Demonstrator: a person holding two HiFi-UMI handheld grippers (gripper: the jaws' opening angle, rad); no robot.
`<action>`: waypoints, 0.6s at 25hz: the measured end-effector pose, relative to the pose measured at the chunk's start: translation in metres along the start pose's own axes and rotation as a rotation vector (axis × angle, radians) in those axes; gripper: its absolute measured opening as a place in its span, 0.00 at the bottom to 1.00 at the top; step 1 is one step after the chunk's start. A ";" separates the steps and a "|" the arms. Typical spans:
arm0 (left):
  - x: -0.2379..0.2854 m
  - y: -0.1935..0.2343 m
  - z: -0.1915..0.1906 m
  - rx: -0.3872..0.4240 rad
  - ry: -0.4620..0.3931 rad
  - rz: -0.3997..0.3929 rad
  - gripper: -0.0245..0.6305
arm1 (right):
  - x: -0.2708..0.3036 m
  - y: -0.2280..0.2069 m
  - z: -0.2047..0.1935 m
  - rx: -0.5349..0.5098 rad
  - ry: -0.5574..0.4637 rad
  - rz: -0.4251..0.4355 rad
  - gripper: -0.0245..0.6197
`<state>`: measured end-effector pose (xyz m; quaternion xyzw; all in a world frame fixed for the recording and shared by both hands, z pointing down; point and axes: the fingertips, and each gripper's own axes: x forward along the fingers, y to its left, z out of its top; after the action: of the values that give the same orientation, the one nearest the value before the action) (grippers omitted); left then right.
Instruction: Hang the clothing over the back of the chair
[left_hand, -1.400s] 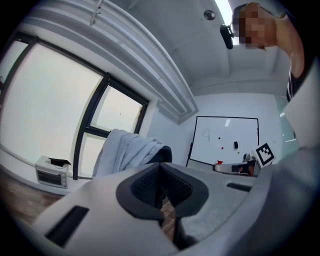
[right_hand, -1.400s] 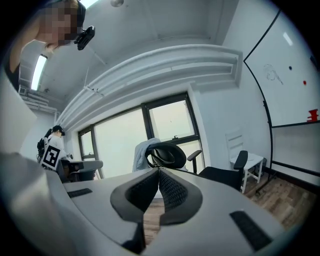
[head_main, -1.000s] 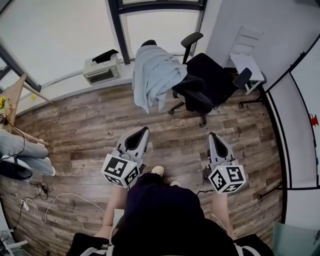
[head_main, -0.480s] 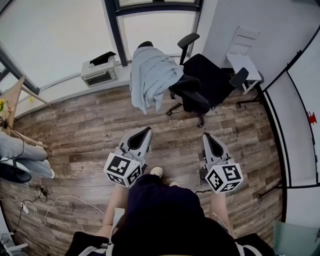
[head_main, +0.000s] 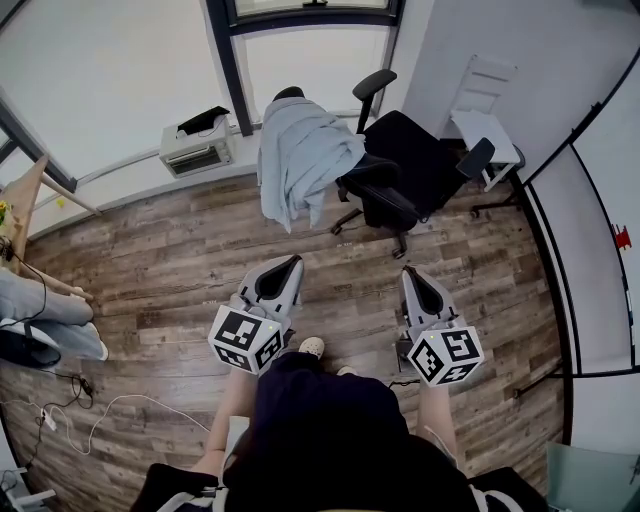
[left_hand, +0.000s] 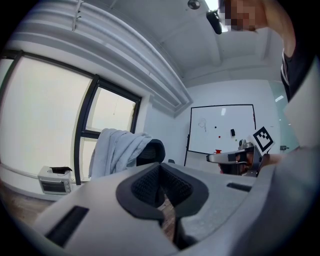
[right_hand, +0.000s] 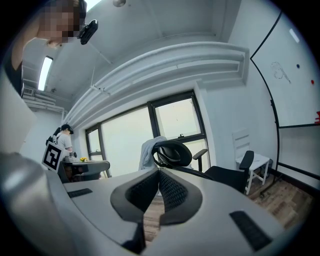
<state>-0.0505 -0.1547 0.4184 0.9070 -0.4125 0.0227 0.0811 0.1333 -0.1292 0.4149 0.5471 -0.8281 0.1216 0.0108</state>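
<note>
We held both grippers low in front of us over the wooden floor (head_main: 150, 250), well apart from the chair (head_main: 415, 150). The left gripper (head_main: 287, 263) had its jaws pressed together with nothing between them; its own view showed the dark pads (left_hand: 145, 186) meeting at the tip. The right gripper (head_main: 409, 273) was the same, closed tight and empty. Both pointed roughly toward the chair, and neither touched anything.

The clothing (head_main: 300, 155), a pale blue-grey garment, lay draped over the back of the black office chair, which stood by the window (head_main: 310, 50). It covered the backrest and hung down on the side toward us. Its lower edge seemed to stop short of the floor, though the folds hid the hem. The headrest (head_main: 289, 93) showed just above the cloth — the rest of the chair was bare.

A white box-shaped device (head_main: 200, 148) sat below the window, to the left of the chair. A small white chair (head_main: 487, 125) stood against the wall on the right. A white cable (head_main: 110, 400) lay on the floor at our left.
</note>
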 end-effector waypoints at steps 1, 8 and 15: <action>0.000 0.001 -0.001 -0.001 0.002 0.000 0.05 | 0.000 0.000 0.000 0.001 0.000 0.000 0.08; 0.001 0.004 -0.001 -0.004 0.008 -0.003 0.05 | 0.005 0.003 -0.002 0.007 0.004 0.002 0.08; 0.003 0.008 -0.003 -0.012 0.012 0.000 0.05 | 0.010 0.003 -0.002 0.008 0.007 0.003 0.08</action>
<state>-0.0544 -0.1621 0.4231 0.9064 -0.4121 0.0255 0.0891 0.1261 -0.1364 0.4180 0.5457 -0.8283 0.1267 0.0113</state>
